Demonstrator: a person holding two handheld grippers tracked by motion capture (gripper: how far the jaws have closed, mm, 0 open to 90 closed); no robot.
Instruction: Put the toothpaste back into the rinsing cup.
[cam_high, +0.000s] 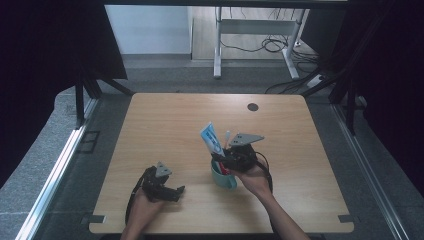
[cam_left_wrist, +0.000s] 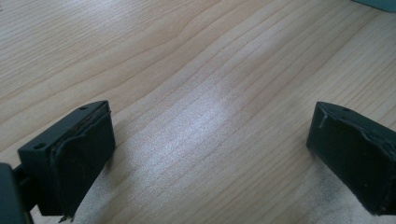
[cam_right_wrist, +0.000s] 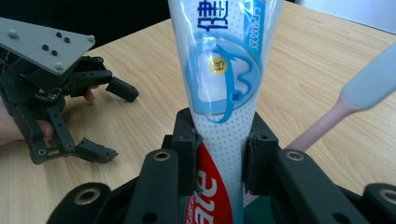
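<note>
Clamping one toothpaste tube (cam_right_wrist: 223, 93) between its two black jaws, the right tool (cam_right_wrist: 219, 154) grips the tube low on its body, where the white dotted part meets the red print. The tube stands nearly upright, its flat crimped end up, its lower end down in one teal cup (cam_high: 223, 178). In the high view the right tool (cam_high: 220, 161) sits over that cup near the middle of the table (cam_high: 165, 120), with the tube (cam_high: 212, 139) rising from the cup and leaning a little to the left. One toothbrush (cam_right_wrist: 355, 100) with a pale pink handle and a light grey-blue head leans to the right just beside the tube, its lower end hidden behind the tool; the high view shows it as a thin pale stick (cam_high: 227, 138) beside the tube.

Left of the cup and nearer the table's near edge, the left tool (cam_high: 175, 191) rests low over the bare wood, held in one hand (cam_high: 141, 206). Its two jaws stand wide apart with nothing between them, only wood grain showing in the gap.

One small dark round spot (cam_high: 252, 107) lies on the table toward its far edge.
</note>
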